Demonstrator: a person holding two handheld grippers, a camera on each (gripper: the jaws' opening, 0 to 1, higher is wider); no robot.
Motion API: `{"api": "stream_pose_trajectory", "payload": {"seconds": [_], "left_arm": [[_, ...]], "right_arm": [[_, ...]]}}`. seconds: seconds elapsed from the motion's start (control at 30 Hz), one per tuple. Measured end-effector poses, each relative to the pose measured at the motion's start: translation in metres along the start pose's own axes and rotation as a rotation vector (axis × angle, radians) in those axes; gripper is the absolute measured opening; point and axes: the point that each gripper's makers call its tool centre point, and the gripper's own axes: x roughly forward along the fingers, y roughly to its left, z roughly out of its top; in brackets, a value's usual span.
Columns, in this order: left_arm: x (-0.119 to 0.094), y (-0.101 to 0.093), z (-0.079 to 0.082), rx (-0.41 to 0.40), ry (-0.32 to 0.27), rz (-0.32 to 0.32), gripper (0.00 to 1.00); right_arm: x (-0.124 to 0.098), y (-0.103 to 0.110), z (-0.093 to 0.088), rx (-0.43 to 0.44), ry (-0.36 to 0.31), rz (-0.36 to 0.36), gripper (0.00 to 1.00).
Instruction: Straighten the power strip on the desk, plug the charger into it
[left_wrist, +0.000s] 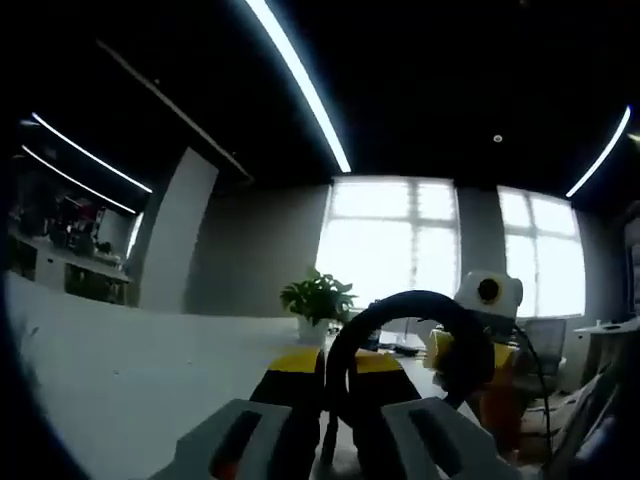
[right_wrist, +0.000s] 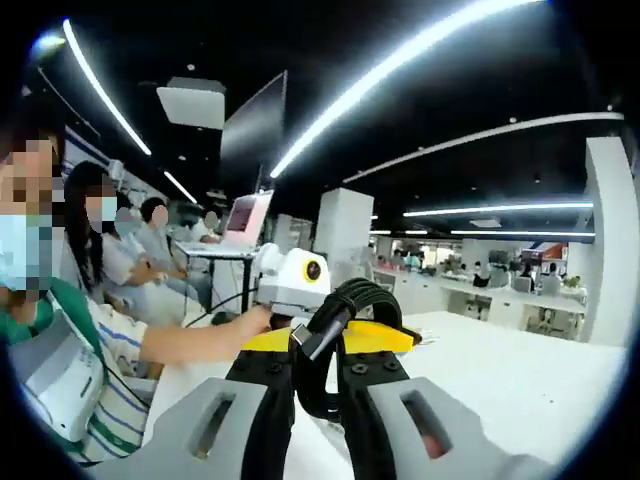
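Observation:
In the left gripper view, a black cable (left_wrist: 400, 312) arcs up in a loop from between the yellow-tipped fingers of my left gripper (left_wrist: 336, 366), which is shut on it. The loop's far end runs to my right gripper (left_wrist: 452, 356), close by on the right. In the right gripper view, my right gripper (right_wrist: 325, 345) is shut on a coiled bundle of the same black cable (right_wrist: 345, 305). Just behind the bundle on the left is the left gripper (right_wrist: 285, 298), held by a person's hand (right_wrist: 248, 322). Both grippers are raised above the white desk (right_wrist: 500, 370).
A potted plant (left_wrist: 318, 300) stands at the far edge of the white desk (left_wrist: 130, 370), before bright windows. An office chair (left_wrist: 545, 345) is at the right. Several seated people (right_wrist: 110, 270) and an open laptop (right_wrist: 245, 220) on a stand are at the left of the right gripper view.

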Motion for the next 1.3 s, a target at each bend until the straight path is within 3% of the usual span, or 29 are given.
{"api": "stream_pose_trajectory", "payload": {"seconds": [0.17, 0.33, 0.8, 1.1, 1.3], "left_arm": [[0.003, 0.004, -0.001, -0.023, -0.005, 0.013, 0.06], [0.011, 0.007, 0.002, 0.025, -0.001, 0.029, 0.06], [0.049, 0.013, -0.008, 0.103, 0.054, 0.005, 0.06], [0.046, 0.026, -0.018, 0.131, 0.09, 0.014, 0.06], [0.047, 0.031, -0.021, 0.157, 0.097, 0.028, 0.07]], "right_arm": [[0.002, -0.003, -0.002, 0.02, 0.007, -0.033, 0.12], [-0.004, -0.01, -0.002, 0.033, -0.025, -0.052, 0.11], [-0.023, -0.036, -0.011, -0.002, -0.027, -0.132, 0.1], [-0.018, -0.053, -0.02, -0.013, 0.019, -0.159, 0.1], [-0.016, -0.052, -0.027, -0.001, 0.033, -0.166, 0.1]]}}
